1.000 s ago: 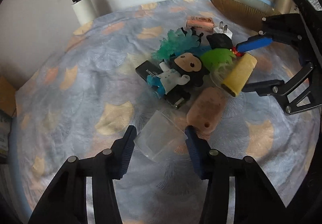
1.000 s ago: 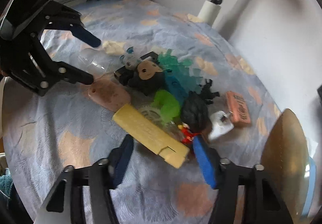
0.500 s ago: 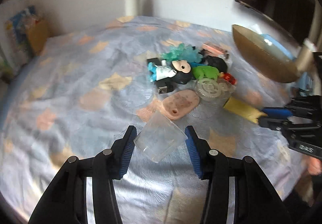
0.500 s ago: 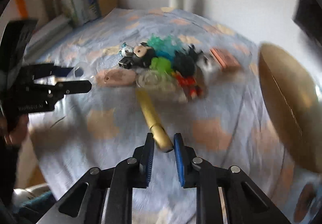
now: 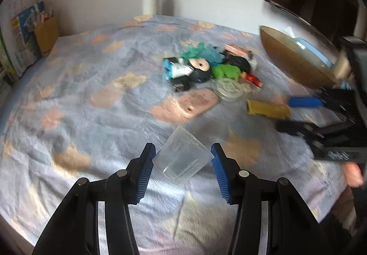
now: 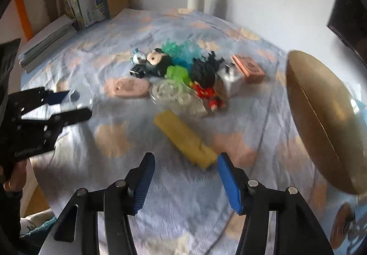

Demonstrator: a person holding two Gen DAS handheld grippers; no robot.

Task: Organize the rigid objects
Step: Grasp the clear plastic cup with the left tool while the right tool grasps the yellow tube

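A clear plastic cup point(image 5: 183, 158) lies on its side on the blue patterned cloth point(image 5: 91, 117), between the fingers of my left gripper point(image 5: 182, 152). The jaws are opening, and narrow gaps show beside the cup. A yellow block point(image 6: 185, 138) lies slantwise in front of my right gripper point(image 6: 185, 158). Its near end rests between the fingertips, and these jaws are opening too, with no pad touching it. Across the cloth each wrist view shows the other tool: the left gripper point(image 6: 80, 105) and the right gripper point(image 5: 284, 115).
A pile of small things sits mid-cloth: a doll figure point(image 5: 199, 67), a green toy point(image 5: 226, 71), a pink oval piece point(image 5: 192, 106), a clear disc point(image 5: 229, 90), a pink box point(image 6: 248, 68). A golden bowl point(image 6: 321, 117) stands right, books point(image 6: 91, 3) back left.
The right jaws, shut on the yellow block's end half a second ago, now stand wide apart. The left jaws have widened off the cup. Both tools had pulled their items away from the pile.
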